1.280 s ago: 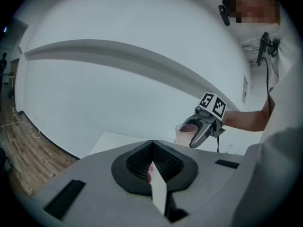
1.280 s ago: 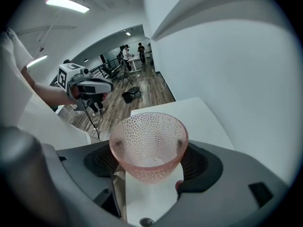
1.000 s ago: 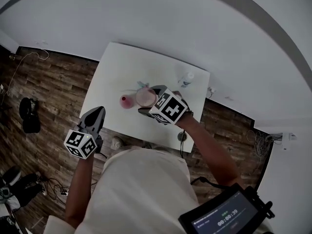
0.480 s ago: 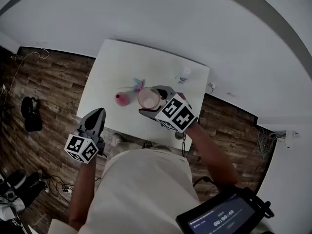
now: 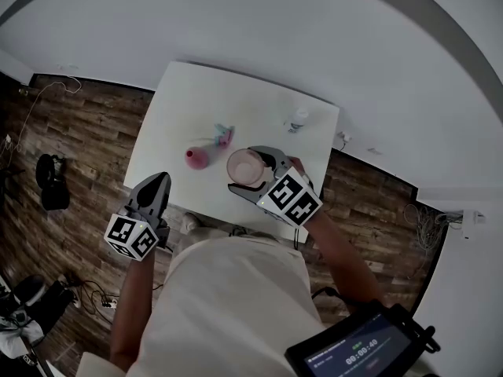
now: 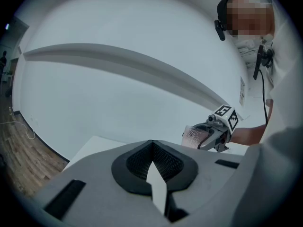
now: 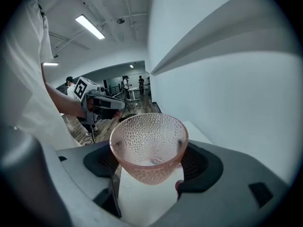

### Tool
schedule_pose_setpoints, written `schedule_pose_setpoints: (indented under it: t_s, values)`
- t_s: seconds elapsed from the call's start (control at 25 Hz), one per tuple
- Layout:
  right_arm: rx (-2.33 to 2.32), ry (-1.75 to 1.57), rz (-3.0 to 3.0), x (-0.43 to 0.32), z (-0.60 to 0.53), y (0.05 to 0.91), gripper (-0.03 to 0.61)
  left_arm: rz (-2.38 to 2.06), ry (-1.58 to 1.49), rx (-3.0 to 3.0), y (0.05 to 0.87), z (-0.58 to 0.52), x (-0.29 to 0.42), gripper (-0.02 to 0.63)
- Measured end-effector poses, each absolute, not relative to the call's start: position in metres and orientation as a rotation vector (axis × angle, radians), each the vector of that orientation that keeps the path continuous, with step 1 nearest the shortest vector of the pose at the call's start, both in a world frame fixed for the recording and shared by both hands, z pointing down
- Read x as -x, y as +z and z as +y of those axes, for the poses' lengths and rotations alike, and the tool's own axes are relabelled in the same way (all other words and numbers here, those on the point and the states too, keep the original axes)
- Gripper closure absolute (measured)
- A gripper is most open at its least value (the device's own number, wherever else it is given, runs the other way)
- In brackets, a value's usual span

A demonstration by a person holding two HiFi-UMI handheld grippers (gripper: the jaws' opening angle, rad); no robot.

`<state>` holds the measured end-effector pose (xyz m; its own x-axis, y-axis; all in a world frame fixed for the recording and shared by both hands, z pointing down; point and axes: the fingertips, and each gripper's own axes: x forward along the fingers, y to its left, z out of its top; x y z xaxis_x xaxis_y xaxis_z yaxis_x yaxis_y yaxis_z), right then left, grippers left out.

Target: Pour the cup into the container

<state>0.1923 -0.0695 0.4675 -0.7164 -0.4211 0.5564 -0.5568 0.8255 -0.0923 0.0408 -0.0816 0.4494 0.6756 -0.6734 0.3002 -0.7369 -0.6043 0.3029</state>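
A dimpled pink cup (image 5: 244,166) is held upright above the near part of the white table (image 5: 181,100), with my right gripper (image 5: 253,173) shut on its lower wall. In the right gripper view the cup (image 7: 149,141) fills the space between the jaws and only a trace shows at its bottom. A small pink container (image 5: 196,158) stands on the table to the cup's left, apart from it. My left gripper (image 5: 152,187) hovers off the table's near left edge, shut and holding nothing; its closed pads (image 6: 142,162) show in the left gripper view.
A teal and pink item (image 5: 224,136) lies just behind the container. A small clear bottle (image 5: 297,120) stands near the table's far right corner. Wood floor (image 5: 78,155) surrounds the table, and a white wall runs behind it.
My right gripper has drawn back from the pink container toward the table's near edge with the cup in it, and the cup now sits more upright. The left gripper has barely shifted.
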Motion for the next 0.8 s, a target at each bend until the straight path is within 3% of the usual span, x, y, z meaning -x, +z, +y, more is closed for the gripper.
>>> schedule_pose_setpoints:
  t_s: [0.8]
  values:
    - [-0.831,0.416,-2.443,-0.221,-0.063,0.514,0.206,-1.083,0.389,-2.454,0.493,-0.07,-0.051,0.603]
